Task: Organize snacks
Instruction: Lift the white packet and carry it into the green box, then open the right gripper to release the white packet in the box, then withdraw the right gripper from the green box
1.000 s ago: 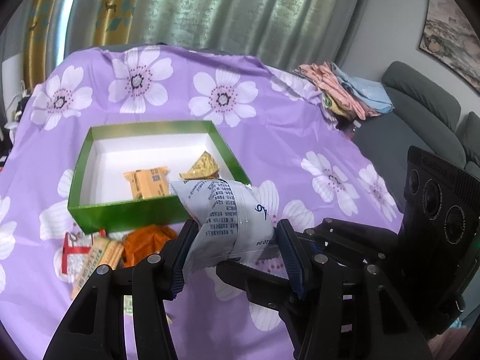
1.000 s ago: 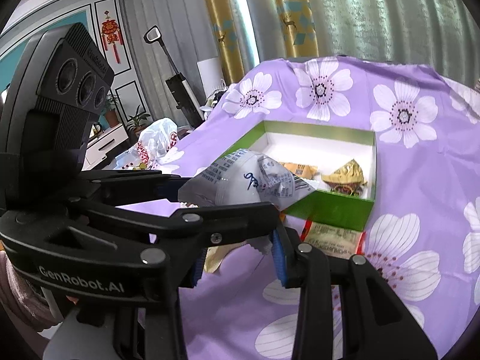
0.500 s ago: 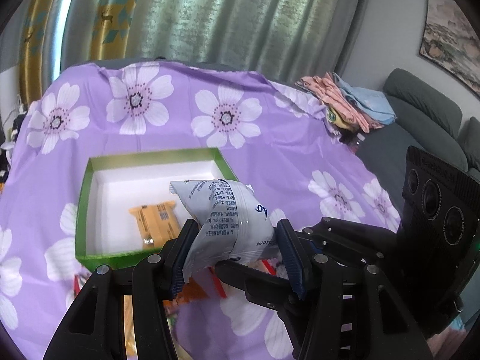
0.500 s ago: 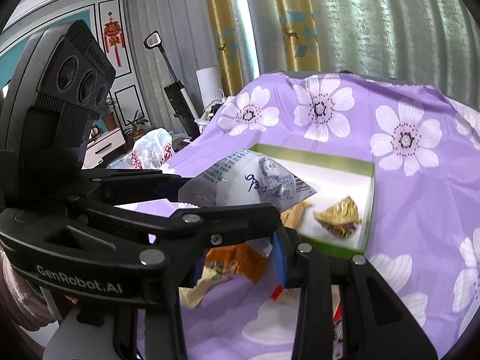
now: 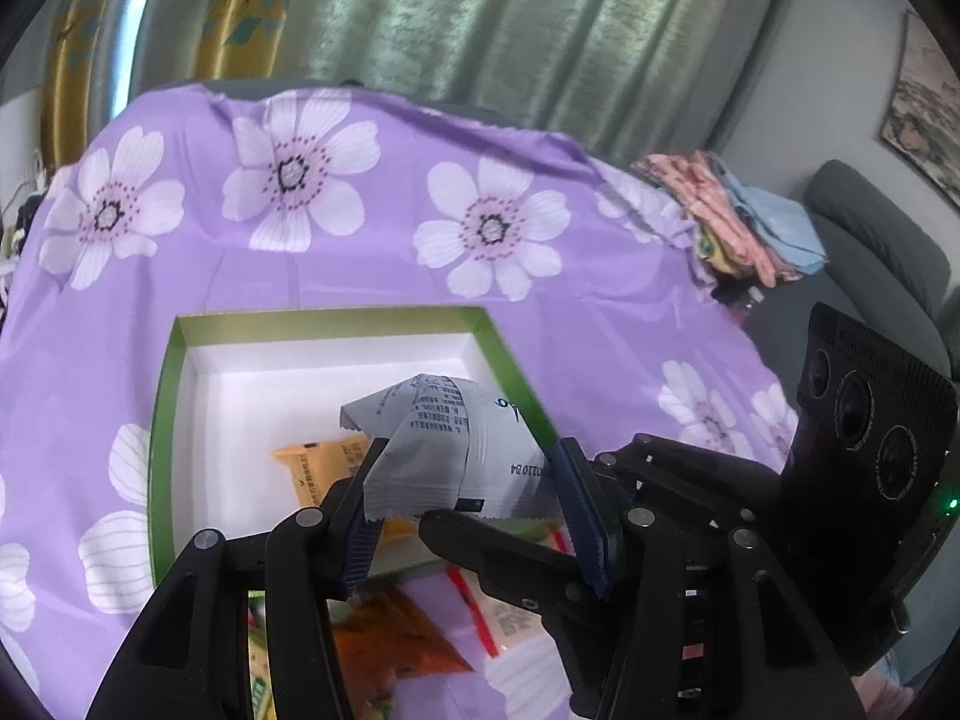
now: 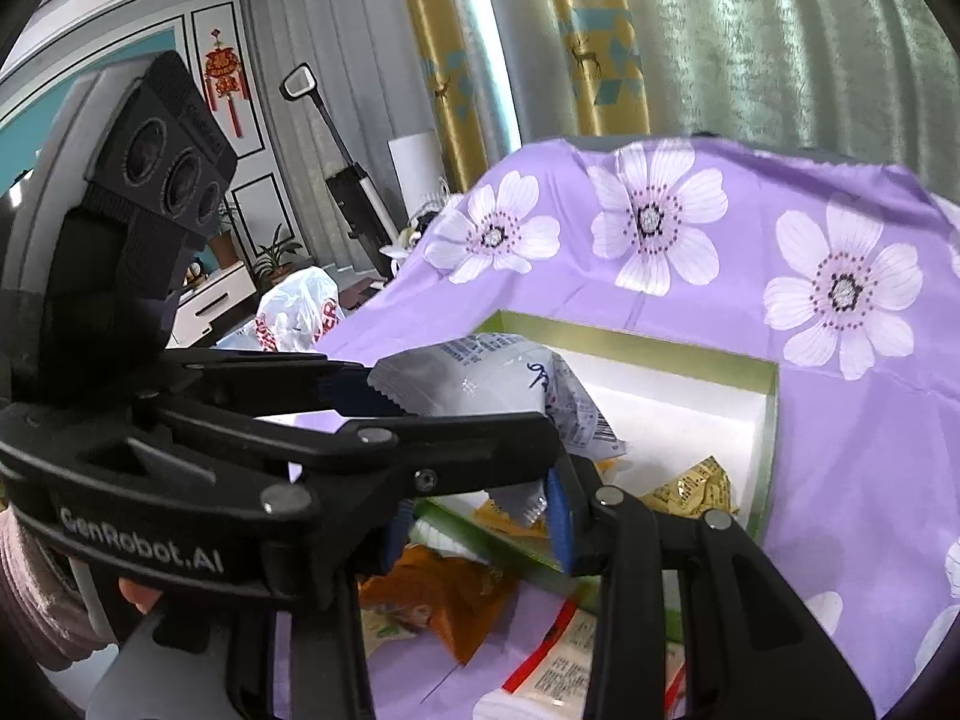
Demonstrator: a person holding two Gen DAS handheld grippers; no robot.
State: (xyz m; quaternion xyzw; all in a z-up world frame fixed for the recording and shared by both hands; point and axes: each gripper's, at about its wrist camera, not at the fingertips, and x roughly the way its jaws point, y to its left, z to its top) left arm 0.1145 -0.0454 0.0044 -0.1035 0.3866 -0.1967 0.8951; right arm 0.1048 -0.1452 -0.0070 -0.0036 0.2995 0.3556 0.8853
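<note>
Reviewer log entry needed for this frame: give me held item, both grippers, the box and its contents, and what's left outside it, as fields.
held item: grey-white snack packet, over the box
left gripper: shut on one end of the packet
right gripper: shut on its other end
box: green box, white inside, open
in box: orange packet, gold packet
outside box: orange bag and other wrappers on the purple floral cloth

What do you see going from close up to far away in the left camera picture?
Orange snack packet → silver-white packet in the left hand-held gripper → green box → flowered purple cloth → curtains.
</note>
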